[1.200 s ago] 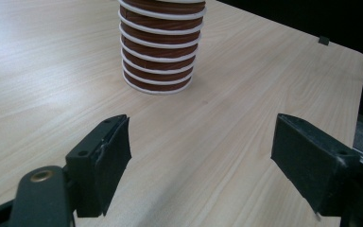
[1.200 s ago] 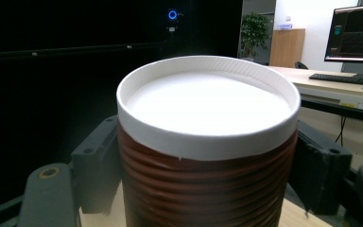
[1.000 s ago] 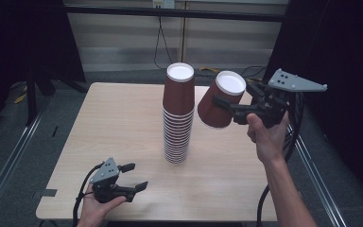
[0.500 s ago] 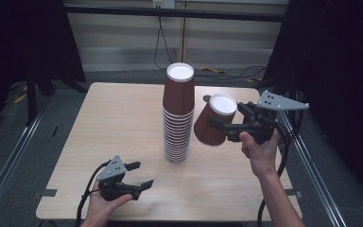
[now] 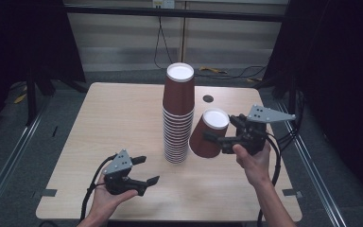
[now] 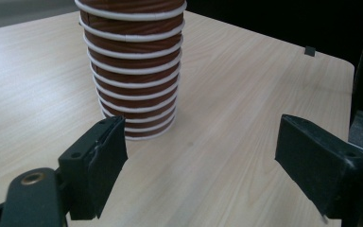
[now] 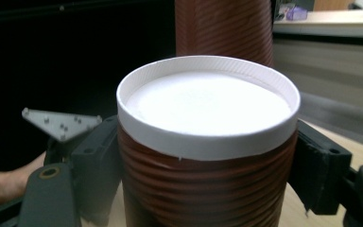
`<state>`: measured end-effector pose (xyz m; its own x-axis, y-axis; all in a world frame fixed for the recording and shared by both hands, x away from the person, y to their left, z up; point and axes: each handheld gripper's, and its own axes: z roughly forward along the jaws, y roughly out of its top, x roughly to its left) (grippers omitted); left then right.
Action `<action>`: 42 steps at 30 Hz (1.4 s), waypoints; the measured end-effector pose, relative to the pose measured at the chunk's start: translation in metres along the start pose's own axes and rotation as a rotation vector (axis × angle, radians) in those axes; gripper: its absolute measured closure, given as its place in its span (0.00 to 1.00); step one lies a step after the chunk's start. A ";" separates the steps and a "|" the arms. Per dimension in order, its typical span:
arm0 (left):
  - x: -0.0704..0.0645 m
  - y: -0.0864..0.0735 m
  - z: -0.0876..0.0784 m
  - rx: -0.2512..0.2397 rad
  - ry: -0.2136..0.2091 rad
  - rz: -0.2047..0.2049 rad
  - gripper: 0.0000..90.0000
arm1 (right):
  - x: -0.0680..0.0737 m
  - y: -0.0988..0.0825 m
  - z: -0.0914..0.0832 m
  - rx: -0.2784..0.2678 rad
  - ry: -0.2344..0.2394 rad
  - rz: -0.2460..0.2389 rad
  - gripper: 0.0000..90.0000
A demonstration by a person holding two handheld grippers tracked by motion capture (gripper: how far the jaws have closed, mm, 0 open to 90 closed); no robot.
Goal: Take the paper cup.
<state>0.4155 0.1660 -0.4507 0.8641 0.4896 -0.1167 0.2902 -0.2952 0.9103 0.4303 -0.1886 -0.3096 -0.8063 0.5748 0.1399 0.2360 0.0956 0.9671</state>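
A tall stack of upturned brown ribbed paper cups [image 5: 178,113] stands mid-table, and its lower rims show in the left gripper view [image 6: 132,71]. My right gripper [image 5: 220,130] is shut on a single brown cup [image 5: 208,135], tilted with its white base up, just right of the stack and low over the table. In the right gripper view that cup [image 7: 203,142] sits between both jaws, the stack [image 7: 224,28] behind it. My left gripper [image 5: 149,169] hovers near the front left edge; its jaws have just been opening, with nothing between them [image 6: 203,161].
The wooden table [image 5: 113,123] has a small dark round spot [image 5: 208,99] behind the stack and tape marks at its front corners [image 5: 48,193]. Metal rails run along both sides on the floor. Cables lie on the floor beyond the far edge.
The right gripper has come down with the cup, from beside the stack's top to low beside its base. The left gripper's jaws have spread apart and it shifted slightly.
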 end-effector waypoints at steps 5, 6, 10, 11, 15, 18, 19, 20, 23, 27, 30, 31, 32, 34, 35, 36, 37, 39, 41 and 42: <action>0.003 0.005 0.004 -0.026 -0.027 -0.018 0.18 | 0.002 -0.016 0.008 0.036 0.018 0.011 0.25; 0.003 0.006 0.005 -0.031 -0.028 -0.022 0.18 | 0.002 -0.020 0.010 0.049 0.022 0.013 0.25; 0.001 0.010 0.009 -0.035 -0.036 -0.010 0.18 | 0.005 -0.030 0.016 0.071 0.037 0.014 0.25; 0.000 0.012 0.010 -0.041 -0.036 -0.005 0.18 | 0.006 -0.033 0.017 0.068 0.040 0.017 0.25; -0.004 0.017 0.013 -0.039 -0.059 0.011 0.19 | 0.008 -0.041 0.022 0.083 0.056 0.019 0.25; -0.007 0.017 0.016 -0.037 -0.067 0.018 0.19 | 0.010 -0.044 0.023 0.084 0.067 0.023 0.25; -0.009 0.016 0.017 -0.038 -0.070 0.020 0.19 | 0.010 -0.046 0.025 0.085 0.070 0.022 0.25; -0.009 0.016 0.018 -0.037 -0.079 0.021 0.19 | 0.011 -0.048 0.026 0.089 0.072 0.021 0.25; -0.012 0.018 0.022 -0.040 -0.094 0.021 0.19 | 0.013 -0.055 0.031 0.099 0.080 0.025 0.25; -0.017 0.017 0.024 -0.043 -0.108 0.039 0.19 | 0.015 -0.059 0.036 0.114 0.091 0.026 0.25; -0.020 0.016 0.024 -0.045 -0.113 0.049 0.19 | 0.017 -0.063 0.039 0.112 0.100 0.028 0.25; -0.020 0.017 0.023 -0.047 -0.111 0.047 0.19 | 0.017 -0.064 0.040 0.114 0.101 0.030 0.25; -0.020 0.017 0.023 -0.051 -0.116 0.049 0.19 | 0.018 -0.064 0.040 0.113 0.101 0.033 0.25; -0.021 0.017 0.022 -0.050 -0.117 0.055 0.19 | 0.018 -0.066 0.042 0.109 0.104 0.036 0.25; -0.021 0.016 0.021 -0.049 -0.120 0.054 0.18 | 0.019 -0.066 0.042 0.109 0.106 0.036 0.25; -0.020 0.016 0.021 -0.046 -0.120 0.054 0.18 | 0.019 -0.066 0.042 0.109 0.105 0.035 0.25; -0.020 0.016 0.021 -0.046 -0.121 0.052 0.18 | 0.020 -0.067 0.043 0.108 0.109 0.037 0.25; -0.020 0.015 0.022 -0.042 -0.126 0.052 0.18 | 0.020 -0.067 0.044 0.108 0.113 0.036 0.25; -0.021 0.014 0.023 -0.042 -0.130 0.053 0.18 | 0.021 -0.069 0.046 0.112 0.119 0.034 0.25; -0.021 0.013 0.023 -0.040 -0.126 0.052 0.18 | 0.022 -0.070 0.048 0.117 0.117 0.031 0.25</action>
<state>0.4103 0.1328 -0.4452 0.9232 0.3665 -0.1160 0.2295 -0.2835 0.9311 0.4223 -0.1441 -0.3841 -0.8538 0.4807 0.1998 0.3177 0.1770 0.9315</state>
